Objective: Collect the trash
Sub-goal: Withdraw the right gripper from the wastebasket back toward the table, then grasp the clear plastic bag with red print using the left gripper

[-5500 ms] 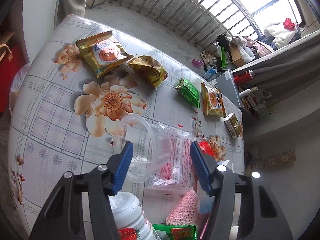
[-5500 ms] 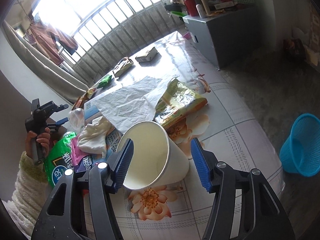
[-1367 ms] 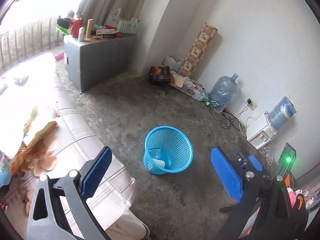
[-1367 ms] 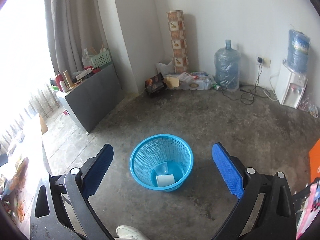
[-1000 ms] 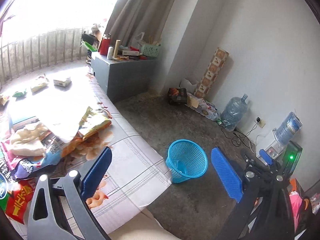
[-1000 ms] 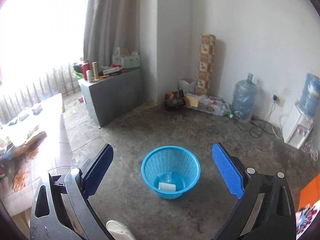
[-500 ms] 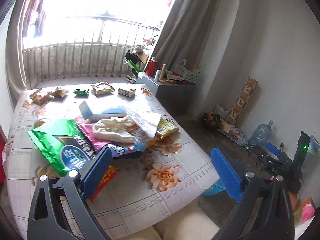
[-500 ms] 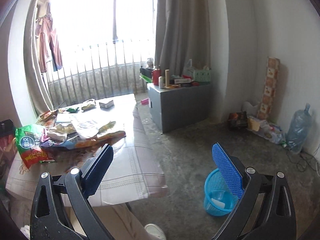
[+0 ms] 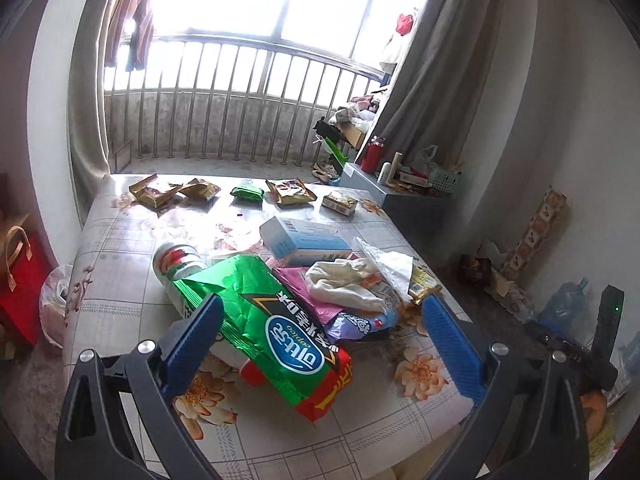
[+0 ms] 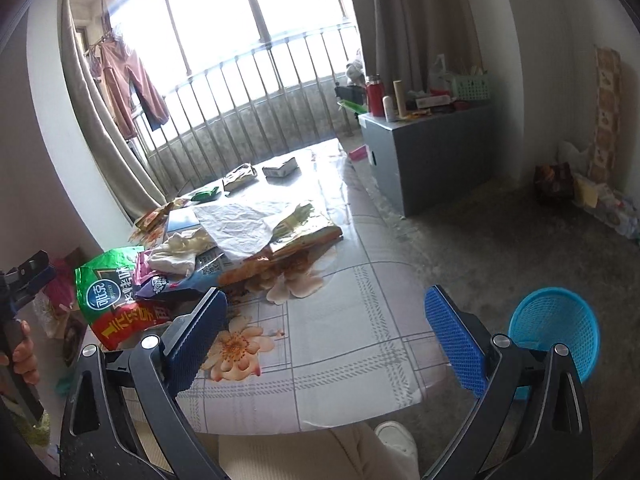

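Both pairs of tongs are being held wide apart with nothing between their ribbed blue pads: the left tongs [image 9: 320, 344] and the right tongs [image 10: 336, 336] are hovering above the near edge of the counter [image 9: 372, 420], which is being covered by a glossy cloth printed with grey grids and peach flowers. In the left wrist view, trash is being shown heaped at the centre: a crinkled green foil bag [image 9: 272, 332] is lying flat at 12 o'clock from the tongs, with a purple wrapper [image 9: 352, 324] and a crumpled cream rag [image 9: 344, 284] piled just beside it at 1 o'clock. A rectangular blue-and-white box [image 9: 304, 240] is resting behind the pile, and a round white bottle [image 9: 176, 264] is lying on its side at 11 o'clock, partly under the green bag. Small gold and green packets [image 9: 248, 192] are being seen along the far edge. Only the right wrist view is showing the round blue mesh basket [image 10: 556, 328] on the concrete floor at 3 o'clock; its contents cannot be told. The left tongs' handle is also being seen there at 9 o'clock
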`<state>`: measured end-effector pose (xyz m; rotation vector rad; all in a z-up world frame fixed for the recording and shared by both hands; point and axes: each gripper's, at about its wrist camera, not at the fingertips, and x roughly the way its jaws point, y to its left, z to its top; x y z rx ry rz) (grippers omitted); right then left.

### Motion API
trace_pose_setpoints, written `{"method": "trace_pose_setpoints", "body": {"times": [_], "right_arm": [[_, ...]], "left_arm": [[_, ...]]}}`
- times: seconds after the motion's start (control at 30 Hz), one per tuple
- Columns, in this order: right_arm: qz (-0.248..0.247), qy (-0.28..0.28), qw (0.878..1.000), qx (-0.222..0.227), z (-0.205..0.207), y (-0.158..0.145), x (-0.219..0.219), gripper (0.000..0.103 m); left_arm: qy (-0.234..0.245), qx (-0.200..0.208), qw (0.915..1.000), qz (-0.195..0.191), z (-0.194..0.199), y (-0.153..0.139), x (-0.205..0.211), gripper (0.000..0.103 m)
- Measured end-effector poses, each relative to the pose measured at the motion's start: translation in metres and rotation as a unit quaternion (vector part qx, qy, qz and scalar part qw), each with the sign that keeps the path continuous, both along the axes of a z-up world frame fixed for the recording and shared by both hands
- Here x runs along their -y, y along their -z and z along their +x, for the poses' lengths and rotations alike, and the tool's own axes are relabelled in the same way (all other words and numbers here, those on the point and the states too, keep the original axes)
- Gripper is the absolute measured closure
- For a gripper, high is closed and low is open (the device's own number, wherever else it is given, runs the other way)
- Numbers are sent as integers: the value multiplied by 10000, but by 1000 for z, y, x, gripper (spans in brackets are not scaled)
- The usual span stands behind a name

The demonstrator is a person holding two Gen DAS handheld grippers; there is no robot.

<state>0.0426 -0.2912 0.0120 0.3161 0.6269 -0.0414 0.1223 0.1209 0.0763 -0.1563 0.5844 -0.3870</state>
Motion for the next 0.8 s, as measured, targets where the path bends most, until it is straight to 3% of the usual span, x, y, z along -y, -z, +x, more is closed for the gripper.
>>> {"method": "trace_pose_setpoints", "body": {"times": [0.27,0.47,0.6,0.67,0.8], "right_arm": [[256,-358,9988,-198,33,6,-11,14],[239,-710,9970,-197,64,-5,-17,22],[211,-1097,9935,-233,93,-10,-27,25],[44,-1280,9914,-274,107,-11,-38,28],[-58,-1624,9862,-326,129,-9,-53,33]], "left_arm": [[84,-142,9998,-73,44,-16,-10,6],[396,-773,9959,-268,113,-38,-10,6],[397,-1181,9921,160,169,-34,-1,6],[296,-1580,9864,333,201,-21,1,6],[22,-2540,9669,221,259,14,-1,12]]}}
